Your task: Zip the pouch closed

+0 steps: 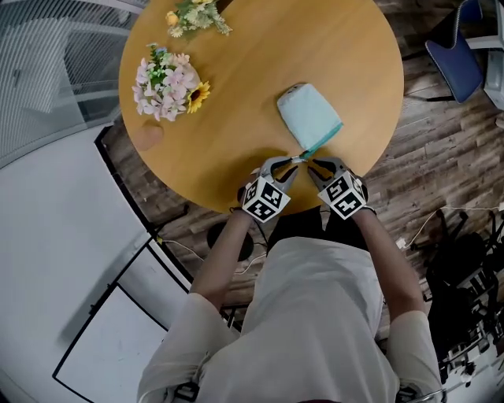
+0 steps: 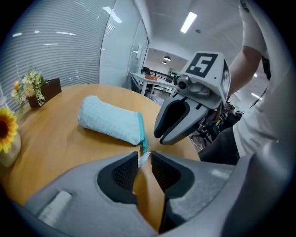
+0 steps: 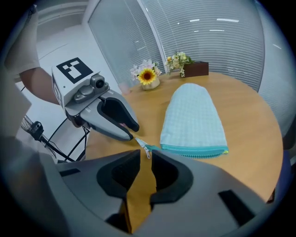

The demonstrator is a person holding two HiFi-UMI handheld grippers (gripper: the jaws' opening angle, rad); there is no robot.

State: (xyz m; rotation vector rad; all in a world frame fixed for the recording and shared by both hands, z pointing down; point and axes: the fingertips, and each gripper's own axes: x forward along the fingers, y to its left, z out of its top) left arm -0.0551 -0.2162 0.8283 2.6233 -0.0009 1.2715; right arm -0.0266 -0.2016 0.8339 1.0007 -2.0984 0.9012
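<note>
fingers of the left gripper (image 2: 143, 156) are pinched down on the pale zipper tail (image 3: 137, 140), which sticks out past the near corner of the pouch (image 1: 307, 112). this anchors that end. just to its right, the right gripper (image 3: 145, 155) points at the same corner. its fingers (image 3: 169, 173) stand a narrow gap apart and hold nothing. the small metal zipper pull (image 3: 146, 152) lies at the mouth of that gap but does not look clamped.

the light blue pouch lies flat near the person's edge of the round wooden surface (image 1: 260, 55), with its teal zipper edge (image 3: 194, 149) facing both grippers. the step in hand looks like the set-up: one end is held and the pull is not yet taken. next, the right fingers likely need to close on the pull and draw it along the teal edge to the far corner, while the left keeps the tail taut. the pull is small and lies flat, so it could slip out.

to the far left stands a pink bouquet with a sunflower (image 1: 165, 83), and a smaller sprig (image 1: 195, 16) sits at the back. both are well apart from the pouch. a blue chair (image 1: 455, 67) stands off the surface to the right. nothing lies along the zipper's path.
</note>
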